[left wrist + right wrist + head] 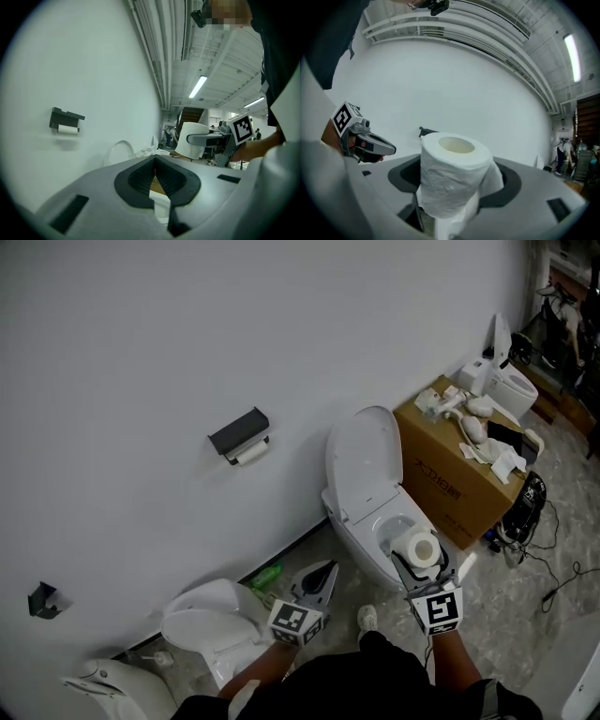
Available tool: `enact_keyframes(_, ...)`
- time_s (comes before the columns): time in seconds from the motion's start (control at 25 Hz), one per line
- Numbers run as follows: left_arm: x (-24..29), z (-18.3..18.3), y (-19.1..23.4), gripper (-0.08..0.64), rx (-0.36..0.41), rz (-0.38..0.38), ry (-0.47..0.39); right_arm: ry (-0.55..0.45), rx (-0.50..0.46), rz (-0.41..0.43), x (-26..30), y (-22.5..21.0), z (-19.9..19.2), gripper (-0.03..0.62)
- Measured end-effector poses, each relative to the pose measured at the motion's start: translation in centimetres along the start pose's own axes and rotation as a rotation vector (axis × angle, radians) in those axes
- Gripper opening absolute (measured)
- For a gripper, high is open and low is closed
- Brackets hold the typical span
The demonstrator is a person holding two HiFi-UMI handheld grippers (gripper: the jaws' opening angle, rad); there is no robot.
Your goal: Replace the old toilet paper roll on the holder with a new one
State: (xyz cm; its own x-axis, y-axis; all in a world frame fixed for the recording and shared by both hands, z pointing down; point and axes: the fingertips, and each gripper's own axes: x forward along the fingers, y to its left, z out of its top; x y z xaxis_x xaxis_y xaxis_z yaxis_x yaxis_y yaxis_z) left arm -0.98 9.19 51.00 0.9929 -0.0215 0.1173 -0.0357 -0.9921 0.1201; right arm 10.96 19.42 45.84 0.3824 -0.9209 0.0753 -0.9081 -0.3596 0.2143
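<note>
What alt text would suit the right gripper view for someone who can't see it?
A white toilet roll, hole up, is clamped in the right gripper and fills the foreground. Behind it is a white wall with a dark holder; the shut left gripper pokes in at left.

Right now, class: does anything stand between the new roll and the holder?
The old roll still sits on the holder, so its place is taken. In the head view the toilet's raised lid lies between the new roll and the holder; the right gripper view shows nothing before the holder.
</note>
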Motion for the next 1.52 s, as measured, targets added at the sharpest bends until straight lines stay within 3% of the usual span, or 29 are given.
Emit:
enact_keyframes(0.64, 8.4, 3.0, 9.3, 0.005, -0.015, 0.301, -0.036, -0.036, 0.007, 0.294, 15.3, -5.2, -0.3, 0.33)
enact_keyframes(0.88, 8.9, 3.3, 11.2, 0.005, 0.001, 0.399, -0.04, -0.046, -0.021, 0.406, 19.0, -4.4, -0.3, 0.33)
enact_keyframes(1.08, 7.7, 3.7, 13.9, 0.005, -0.029, 0.509, -0.05, -0.061, -0.011, 0.475, 21.2, -2.6, 0.0, 0.33)
enact_keyframes(1.52, 5.1, 4.0, 20.8, 0.005, -0.046, 0.562, -0.053, -0.031, -0.059, 0.563, 25.8, 3.2, 0.1, 0.33)
